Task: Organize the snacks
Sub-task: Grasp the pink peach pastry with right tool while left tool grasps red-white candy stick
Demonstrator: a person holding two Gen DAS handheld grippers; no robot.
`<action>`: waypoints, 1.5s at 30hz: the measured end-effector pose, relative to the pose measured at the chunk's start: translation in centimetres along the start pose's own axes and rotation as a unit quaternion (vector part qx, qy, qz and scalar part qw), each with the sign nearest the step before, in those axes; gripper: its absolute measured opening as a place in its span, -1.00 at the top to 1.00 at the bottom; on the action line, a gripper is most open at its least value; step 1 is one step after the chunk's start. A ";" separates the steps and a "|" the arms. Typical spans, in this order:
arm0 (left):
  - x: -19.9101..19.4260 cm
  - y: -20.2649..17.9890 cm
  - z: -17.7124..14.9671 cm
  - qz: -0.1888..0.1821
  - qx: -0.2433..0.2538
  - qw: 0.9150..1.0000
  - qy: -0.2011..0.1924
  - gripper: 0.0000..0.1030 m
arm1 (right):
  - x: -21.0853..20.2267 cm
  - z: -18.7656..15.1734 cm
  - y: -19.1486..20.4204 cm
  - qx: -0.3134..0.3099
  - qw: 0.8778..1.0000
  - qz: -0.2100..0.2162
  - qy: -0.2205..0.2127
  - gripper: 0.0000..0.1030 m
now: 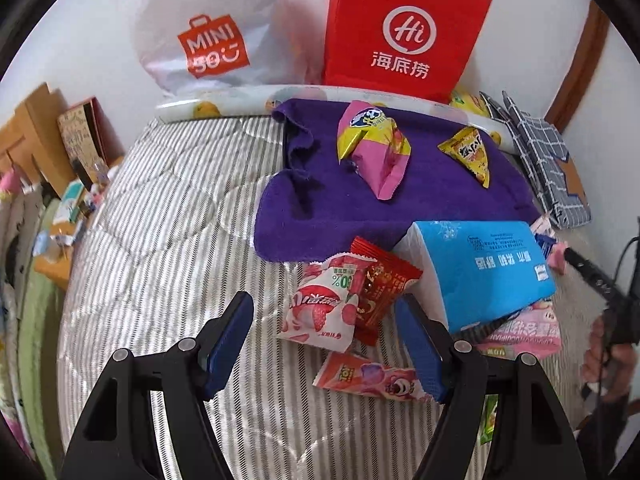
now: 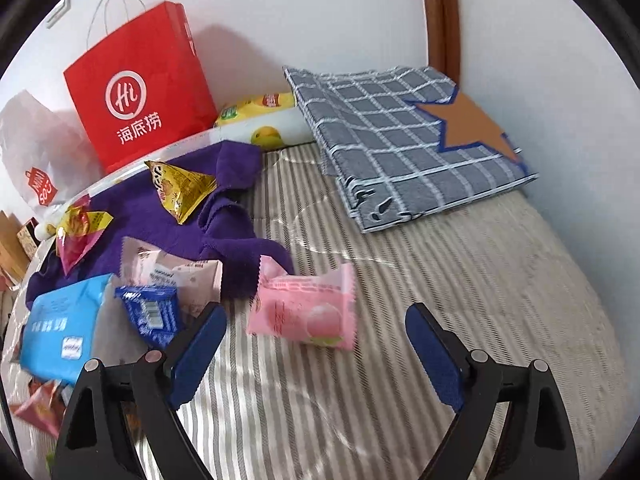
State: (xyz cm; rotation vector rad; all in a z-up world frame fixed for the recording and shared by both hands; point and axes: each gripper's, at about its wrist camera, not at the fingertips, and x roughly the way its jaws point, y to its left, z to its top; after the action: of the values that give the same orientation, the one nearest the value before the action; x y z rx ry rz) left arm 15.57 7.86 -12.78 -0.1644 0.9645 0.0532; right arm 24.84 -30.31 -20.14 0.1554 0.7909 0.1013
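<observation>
wall [image 2: 320, 20]: plain white | bed cover [image 1: 160, 240]: grey-white stripes | door frame [image 2: 444, 12]: brown wood

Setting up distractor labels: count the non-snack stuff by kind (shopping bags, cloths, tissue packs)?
Shopping bags: 2 (white bag, red bag)
Cloths: 2 (purple towel, checked cloth)
Tissue packs: 1 (blue pack)
Total: 5

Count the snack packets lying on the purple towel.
2 lie fully on the purple towel: a pink-and-yellow packet near its middle, and a yellow triangular packet toward its right. More may be hidden behind the blue tissue pack.
</observation>
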 end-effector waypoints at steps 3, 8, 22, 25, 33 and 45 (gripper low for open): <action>0.6 0.3 0.3 -0.003 -0.006 1.000 0.004 -0.42 | 1.8 0.2 -0.2 0.004 1.000 0.000 0.015 -0.72; 1.4 0.8 0.8 -0.009 -0.013 1.000 0.006 -0.42 | 3.5 0.7 0.2 0.001 0.999 -0.003 0.032 -0.63; 1.3 2.3 0.0 -0.012 0.000 1.000 0.007 -0.42 | 1.0 -0.2 1.8 -0.025 0.999 -0.033 0.011 -0.02; 1.2 2.9 -0.7 -0.010 0.003 1.000 0.010 -0.42 | -0.6 -0.7 1.9 -0.025 0.999 -0.026 0.006 -0.02; 1.3 1.7 -0.9 -0.053 0.024 0.998 0.010 -0.44 | -3.6 -2.8 2.9 -0.032 0.999 -0.016 0.005 -0.02; 4.7 1.7 -0.4 -0.039 0.008 0.999 0.022 0.28 | -5.2 -5.7 3.3 -0.036 0.999 -0.013 0.018 -0.02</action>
State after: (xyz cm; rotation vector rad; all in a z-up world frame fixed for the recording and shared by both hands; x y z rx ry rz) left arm 17.74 9.32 -17.11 -0.1887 1.0012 -0.0291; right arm 16.97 -27.22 -19.88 0.0753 0.8234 0.1081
